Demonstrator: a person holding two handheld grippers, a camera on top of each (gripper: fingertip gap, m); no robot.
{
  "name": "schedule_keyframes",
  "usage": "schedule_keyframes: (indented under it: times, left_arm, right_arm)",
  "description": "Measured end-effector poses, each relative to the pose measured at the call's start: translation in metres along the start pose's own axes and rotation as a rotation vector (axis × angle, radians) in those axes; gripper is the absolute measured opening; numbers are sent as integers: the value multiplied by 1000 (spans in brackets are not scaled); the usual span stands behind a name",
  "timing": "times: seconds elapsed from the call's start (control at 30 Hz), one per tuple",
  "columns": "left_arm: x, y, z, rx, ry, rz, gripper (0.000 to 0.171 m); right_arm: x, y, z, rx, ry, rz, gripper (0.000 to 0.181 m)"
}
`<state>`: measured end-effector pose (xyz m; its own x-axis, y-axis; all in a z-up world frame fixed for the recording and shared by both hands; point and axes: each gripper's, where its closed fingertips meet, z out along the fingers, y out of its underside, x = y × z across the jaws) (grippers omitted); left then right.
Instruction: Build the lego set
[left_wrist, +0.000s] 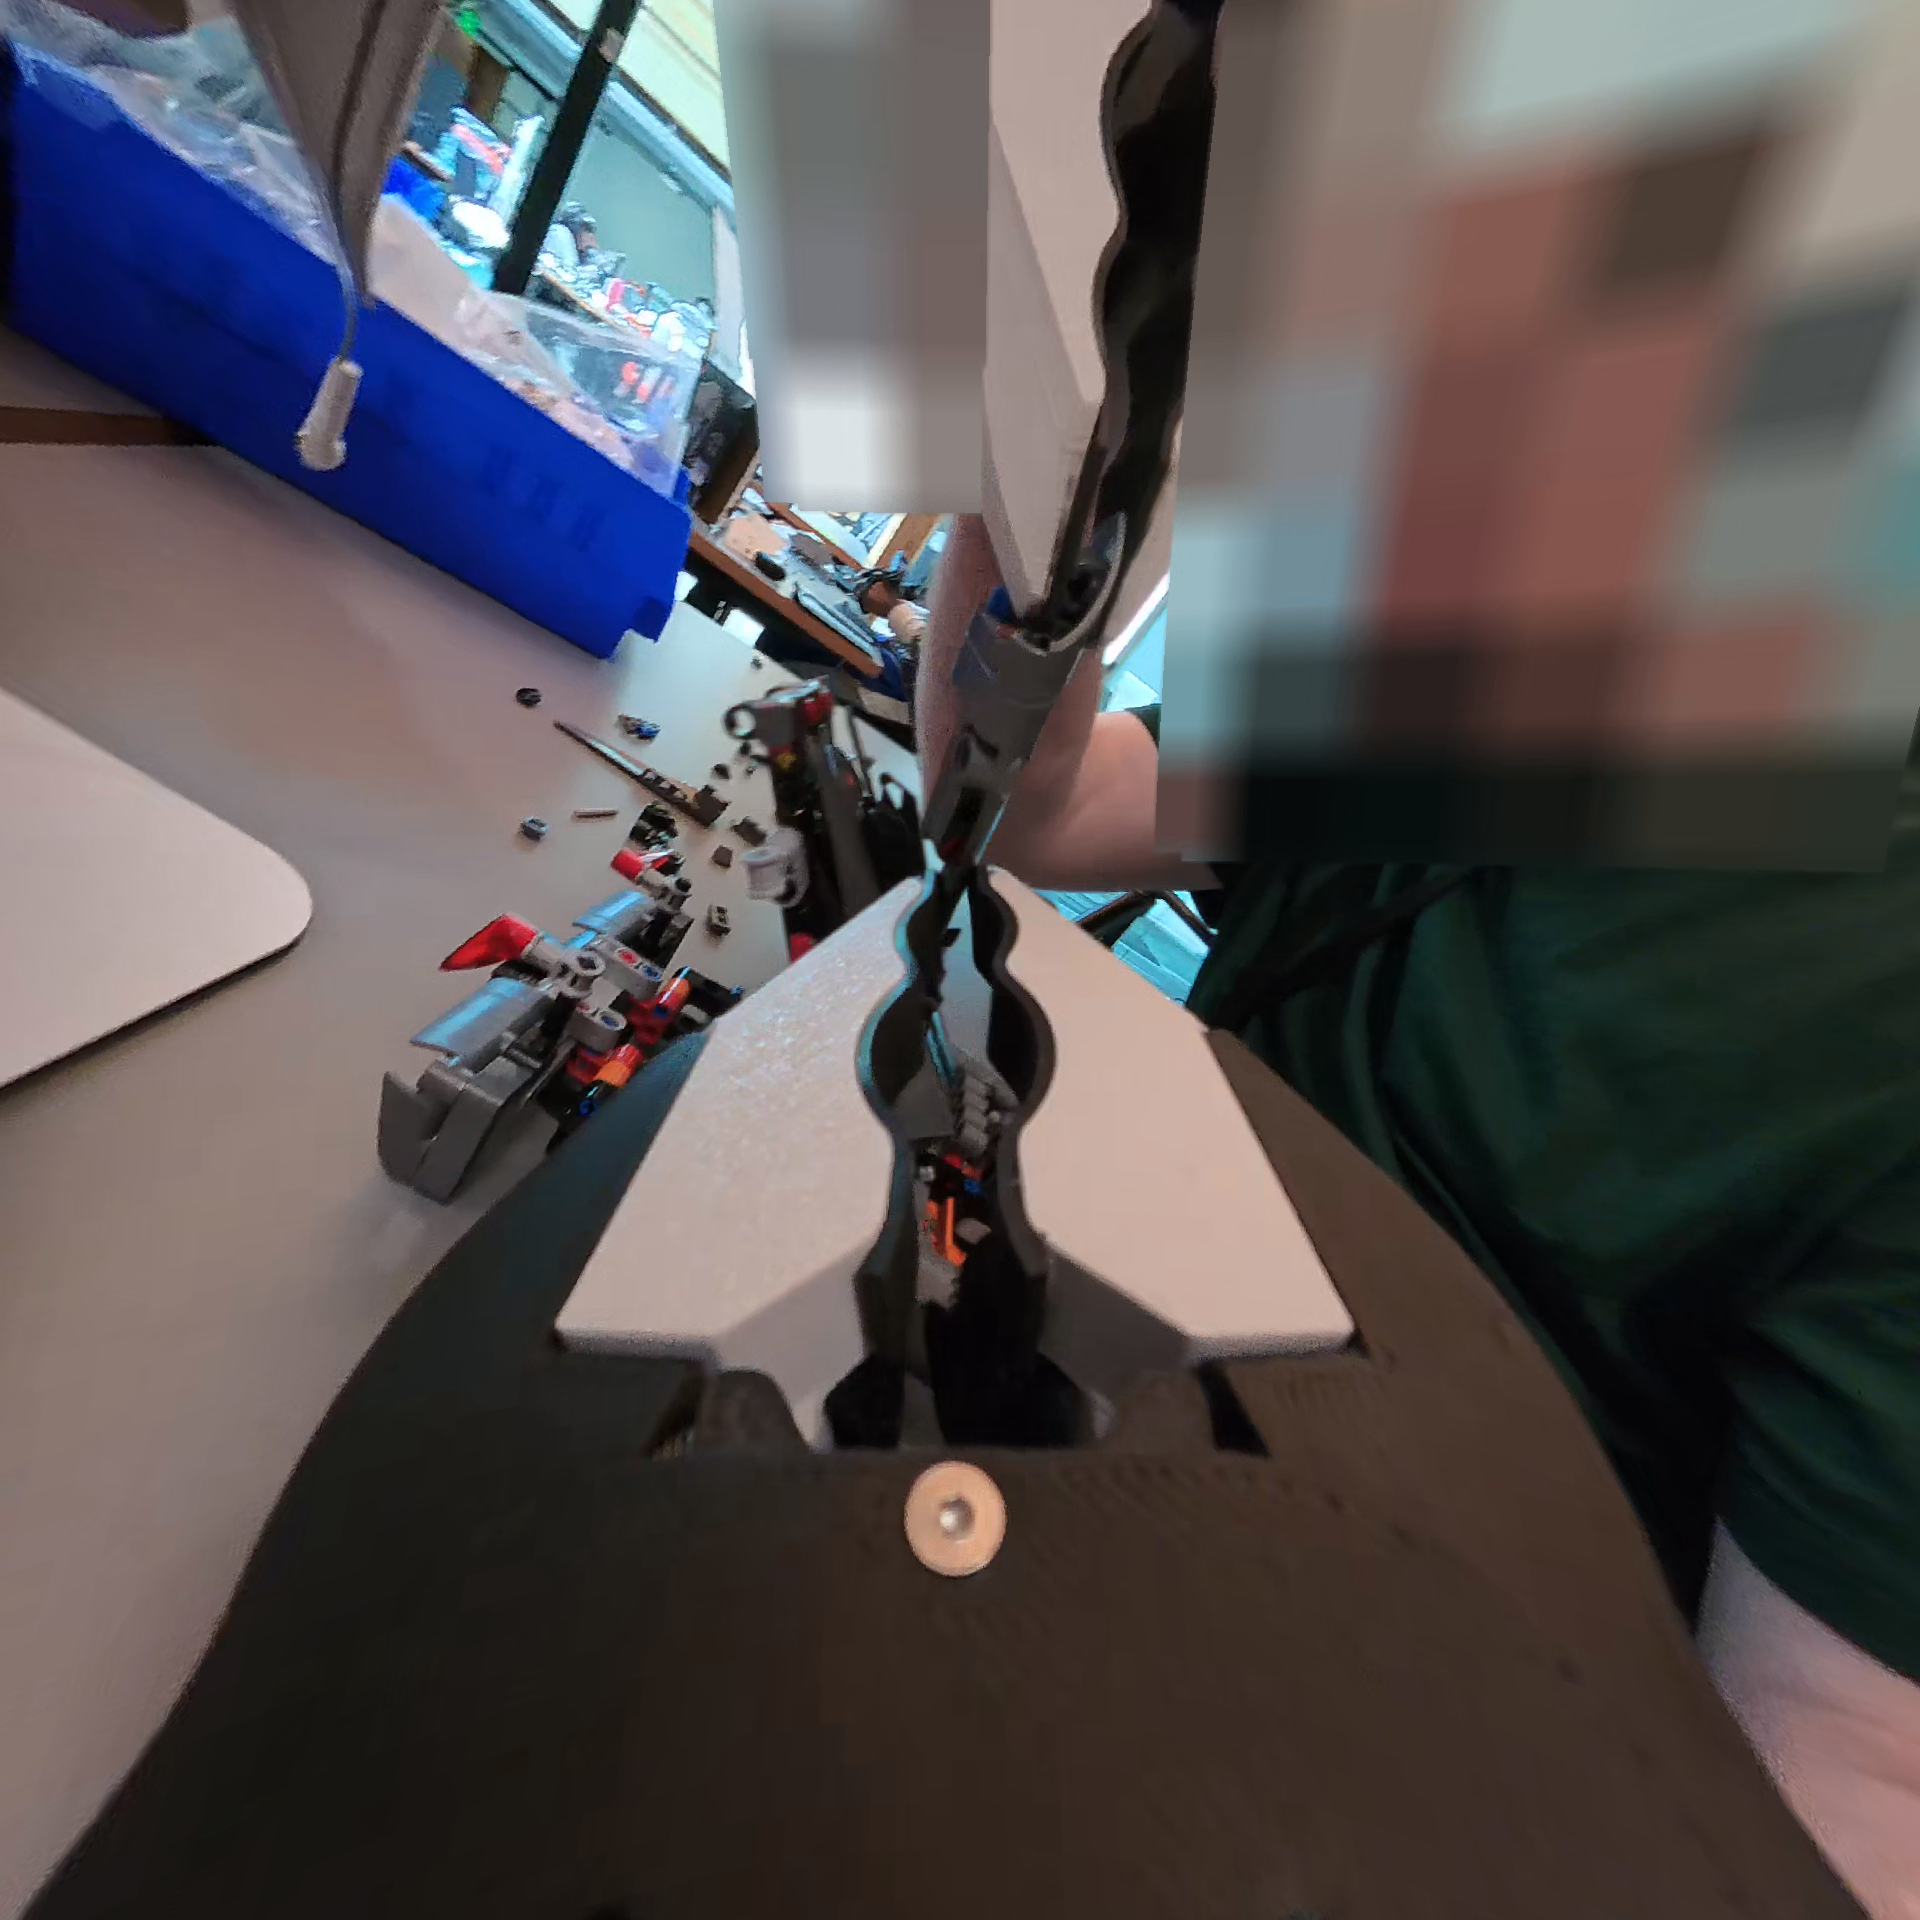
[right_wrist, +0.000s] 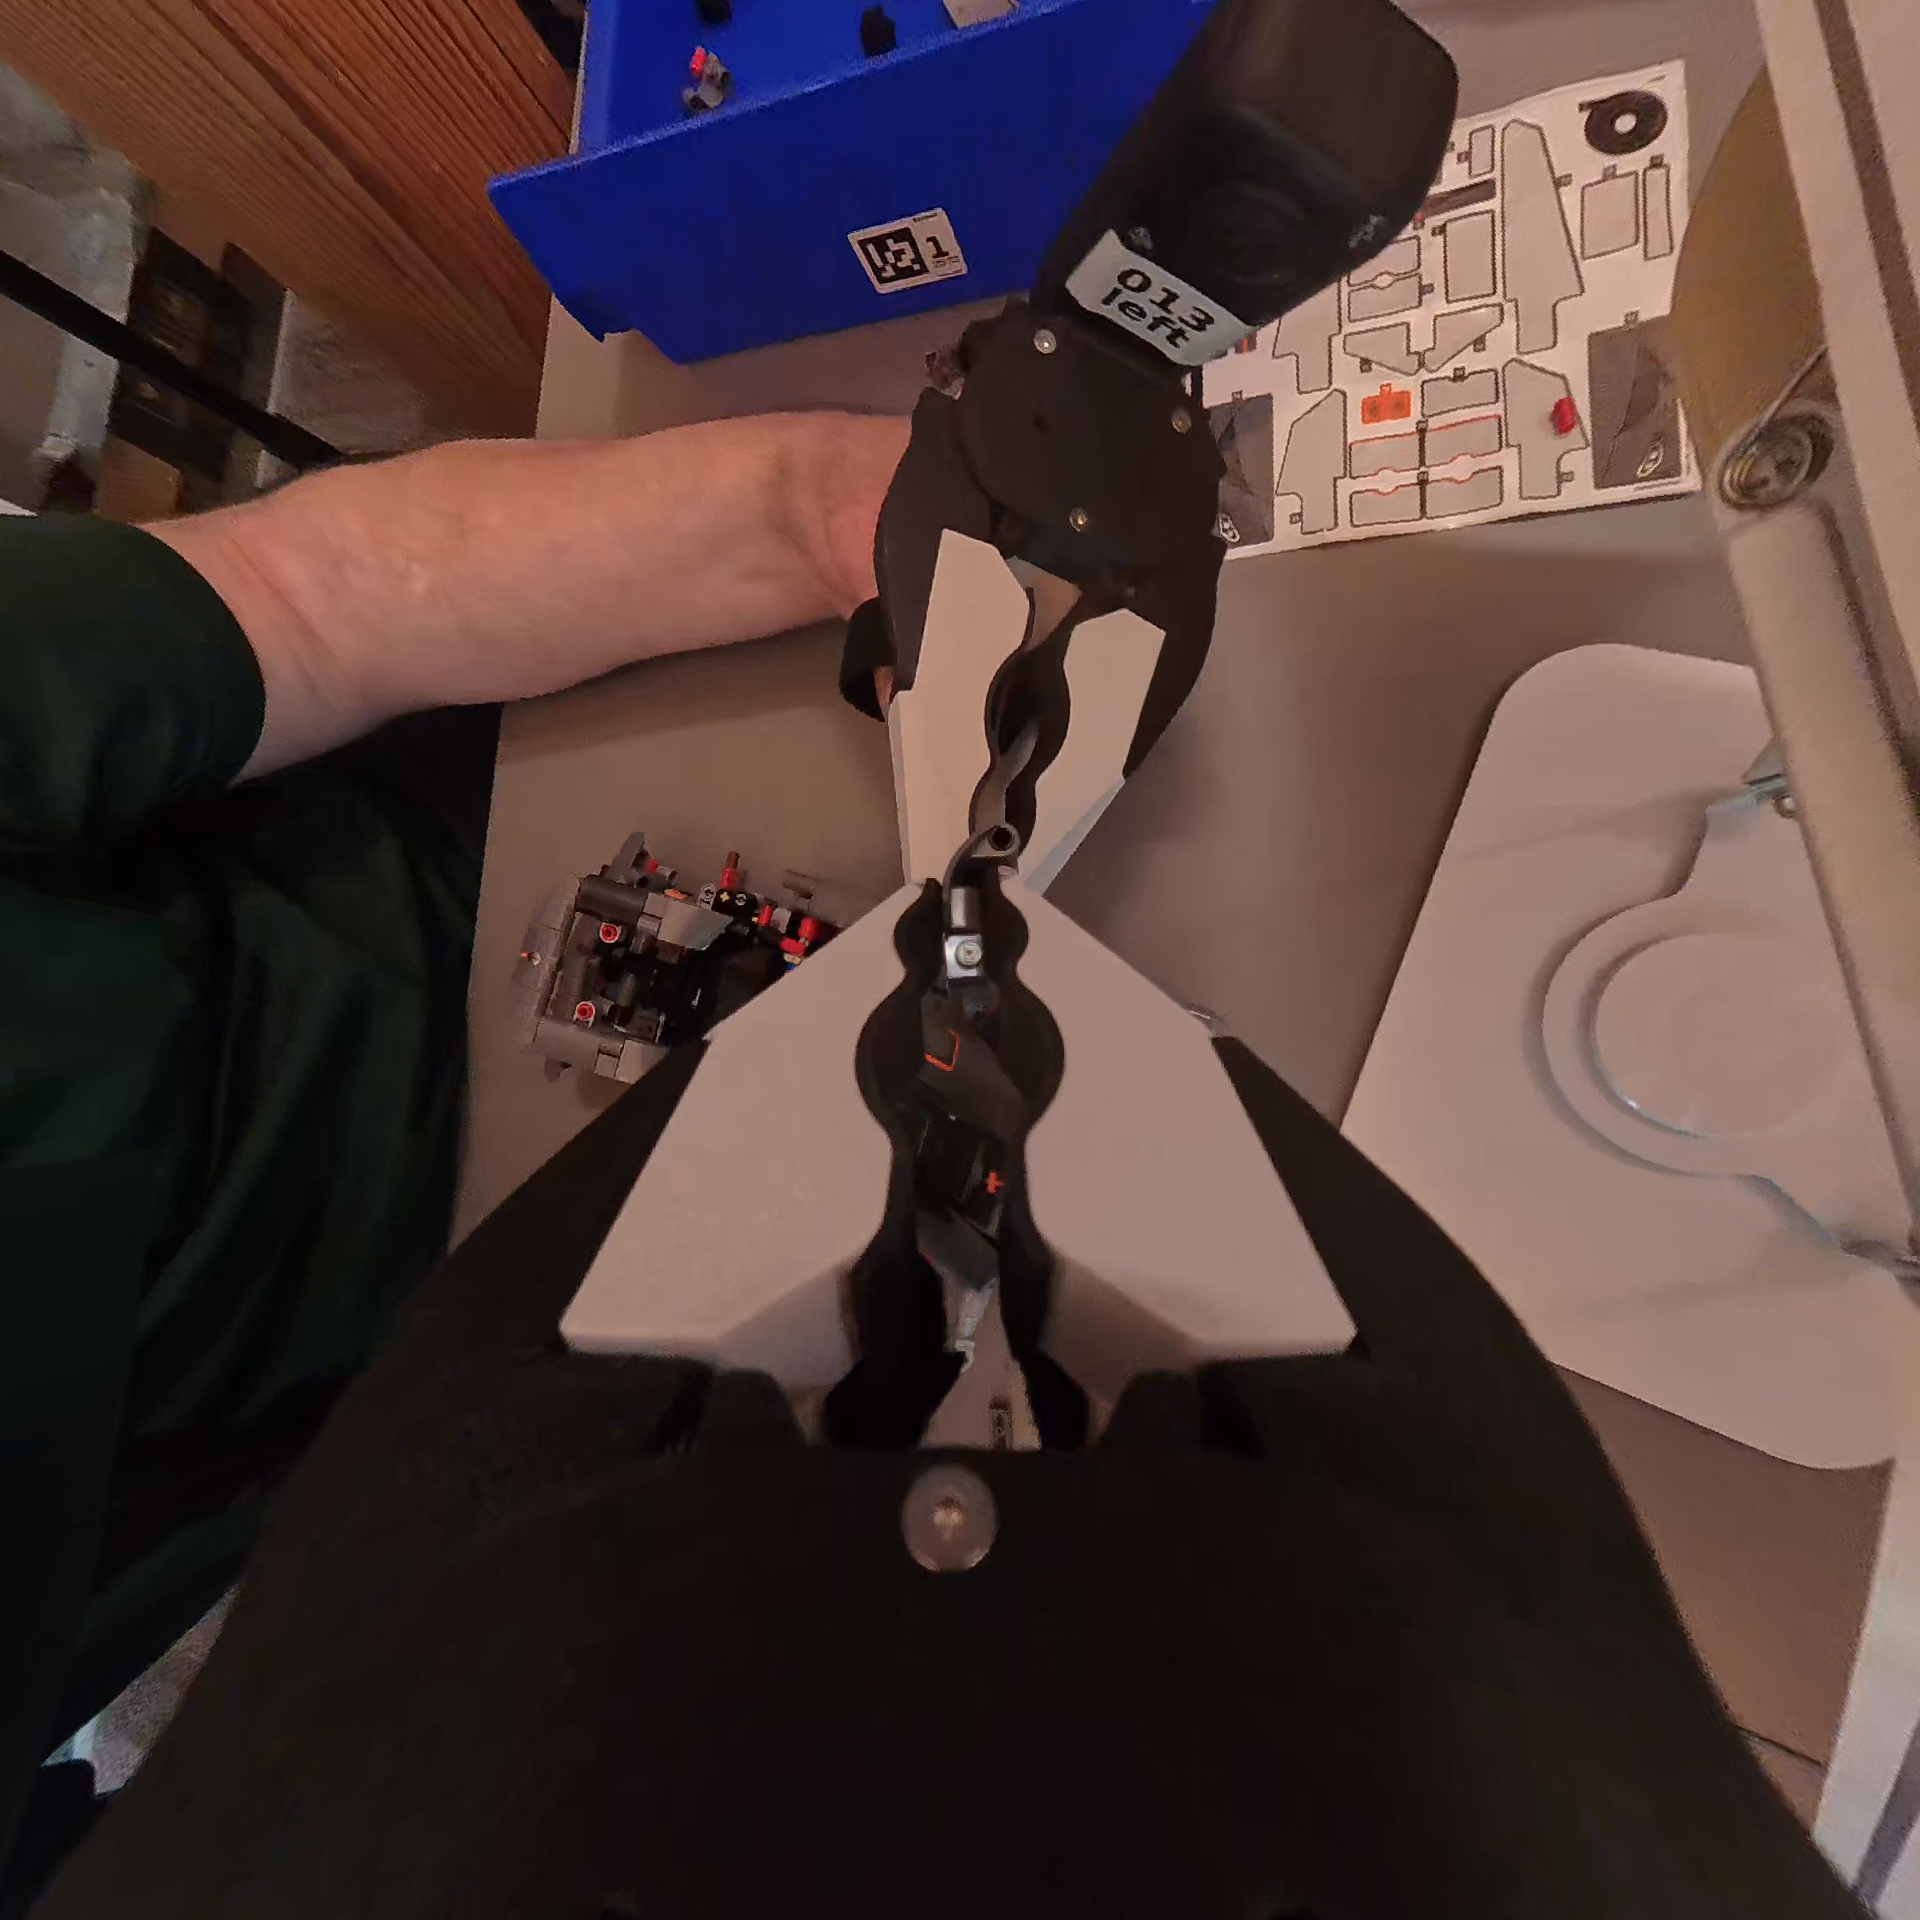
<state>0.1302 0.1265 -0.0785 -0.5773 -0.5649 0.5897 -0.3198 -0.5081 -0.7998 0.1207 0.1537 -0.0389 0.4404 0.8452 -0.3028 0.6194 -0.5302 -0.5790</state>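
My left gripper (left_wrist: 951, 883) is shut on a thin dark lego piece (right_wrist: 1003, 800) whose ring end sticks out of the tips. My right gripper (right_wrist: 961, 896) is shut on a long black and grey lego sub-assembly (right_wrist: 964, 951) with orange bits. The two grippers meet tip to tip above the table, and the held parts touch. In the left wrist view the right gripper (left_wrist: 1049, 623) comes down from above with the sub-assembly (left_wrist: 982, 727) sticking out. In the right wrist view the left gripper (right_wrist: 992, 831) is straight ahead. A part-built grey, black and red model (left_wrist: 561, 1039) (right_wrist: 644, 956) lies on the table.
A blue bin (left_wrist: 312, 343) (right_wrist: 790, 187) stands at the back. Loose lego pieces (left_wrist: 644, 800) and a second dark assembly (left_wrist: 821, 810) lie near it. A sticker sheet (right_wrist: 1455, 332) and a white board (right_wrist: 1610, 1039) lie to the right. A person's forearm (right_wrist: 520, 582) crosses the left. The tips of one gripper are about 5 cm away from the tips of the other.
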Motion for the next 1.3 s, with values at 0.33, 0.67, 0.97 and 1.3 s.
schedule_keyframes:
  times: [0.33,0.67,0.97,1.3]
  left_arm:
    - [19,-12,1,-20,117,101,0]
    - [31,-11,3,-32,203,159,0]
    - [36,-10,5,-46,279,152,0]
    - [37,-9,0,-53,309,131,3]
  right_arm:
    - [1,-10,-12,44,-5,-33,8]
    - [-3,-1,-23,133,-182,65,28]
    - [-23,-2,-19,128,-225,7,13]
    - [-33,-10,-13,43,35,-85,6]
